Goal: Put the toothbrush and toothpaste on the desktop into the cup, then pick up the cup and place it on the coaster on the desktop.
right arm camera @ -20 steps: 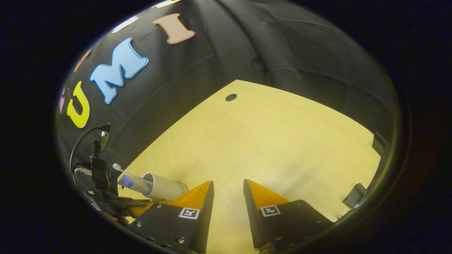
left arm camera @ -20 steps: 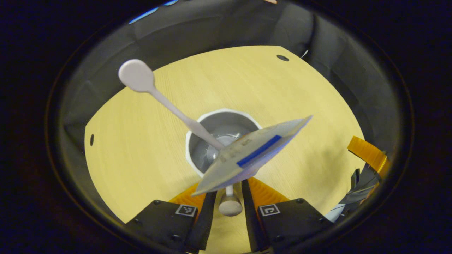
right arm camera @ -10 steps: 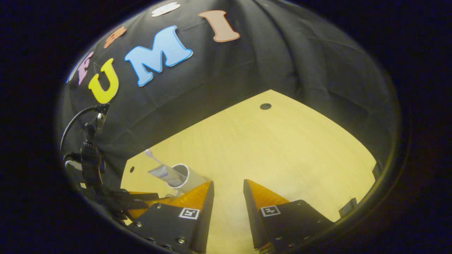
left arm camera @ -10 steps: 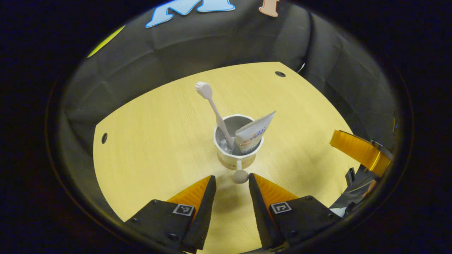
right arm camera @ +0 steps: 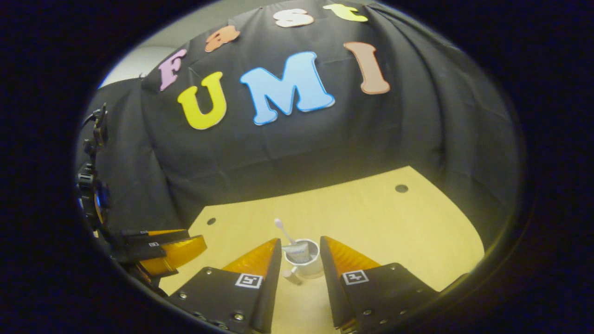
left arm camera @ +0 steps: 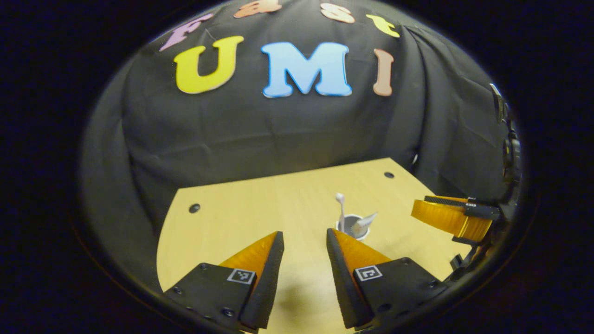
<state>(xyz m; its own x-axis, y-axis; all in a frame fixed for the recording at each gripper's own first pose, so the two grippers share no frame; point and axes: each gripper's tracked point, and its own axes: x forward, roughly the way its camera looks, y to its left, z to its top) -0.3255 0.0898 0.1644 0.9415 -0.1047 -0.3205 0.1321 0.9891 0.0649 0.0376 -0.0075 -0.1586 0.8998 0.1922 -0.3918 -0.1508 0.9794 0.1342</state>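
A white cup [right arm camera: 306, 265] stands upright on the yellow wooden desktop [right arm camera: 394, 232]. A toothbrush [right arm camera: 281, 227] and a toothpaste tube [right arm camera: 297, 253] lean inside it. In the right gripper view the cup sits just ahead of the gap of my right gripper [right arm camera: 300, 241], which is open and holds nothing. My left gripper [left arm camera: 304, 235] is open and empty too, well back from the cup [left arm camera: 353, 228], which lies ahead to its right. The toothbrush [left arm camera: 341, 204] sticks up out of the cup. A small pale piece [right arm camera: 292, 276] lies at the cup's foot.
The left gripper [right arm camera: 169, 246] hangs at the left edge of the right gripper view. The right gripper [left arm camera: 452, 217] shows at the right edge of the left gripper view. Small dark holes [left arm camera: 194, 208] [left arm camera: 389, 175] mark the desktop near its far edge, with the black cloth wall behind.
The left gripper let go of the toothpaste, which now rests in the cup, and pulled back and up. The right gripper swung round to face the cup.
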